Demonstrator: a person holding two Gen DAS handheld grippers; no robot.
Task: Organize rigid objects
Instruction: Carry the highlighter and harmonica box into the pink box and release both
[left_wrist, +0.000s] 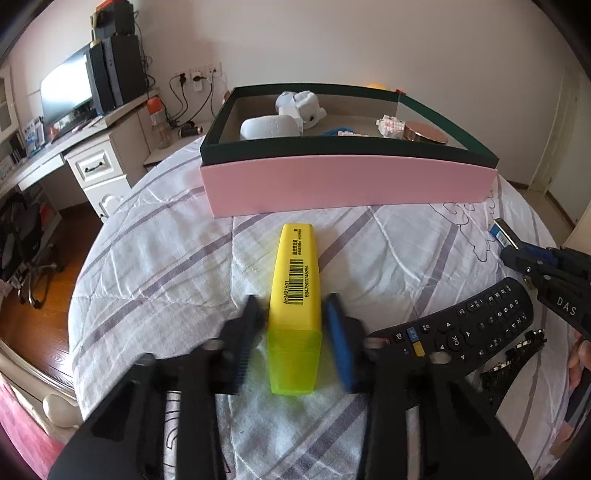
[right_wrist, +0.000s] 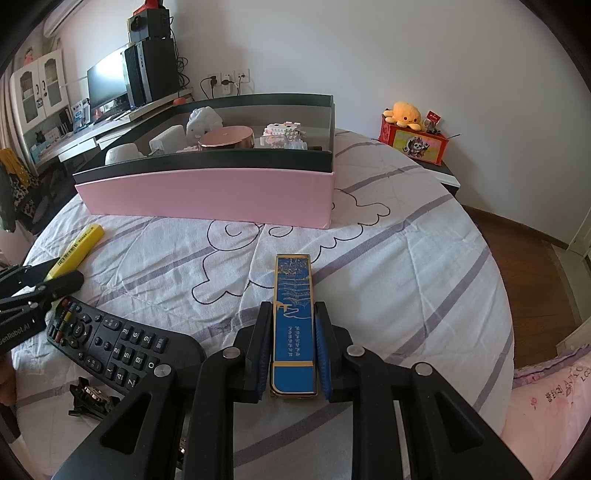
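A yellow highlighter (left_wrist: 295, 291) lies on the bed between the fingers of my left gripper (left_wrist: 295, 310), which close on its body near the green cap. It also shows in the right wrist view (right_wrist: 77, 249). My right gripper (right_wrist: 293, 314) is shut on a flat blue and gold box (right_wrist: 293, 321), which also shows in the left wrist view (left_wrist: 502, 232). The pink box with a dark green rim (left_wrist: 347, 184) stands ahead, holding several items; it also shows in the right wrist view (right_wrist: 207, 195).
A black remote (left_wrist: 465, 328) and a black hair clip (left_wrist: 513, 354) lie between the grippers on the striped bedspread (left_wrist: 155, 266). A desk with a monitor (left_wrist: 66, 92) stands to the left. A nightstand with a red box and orange plush (right_wrist: 404, 114) stands at the right.
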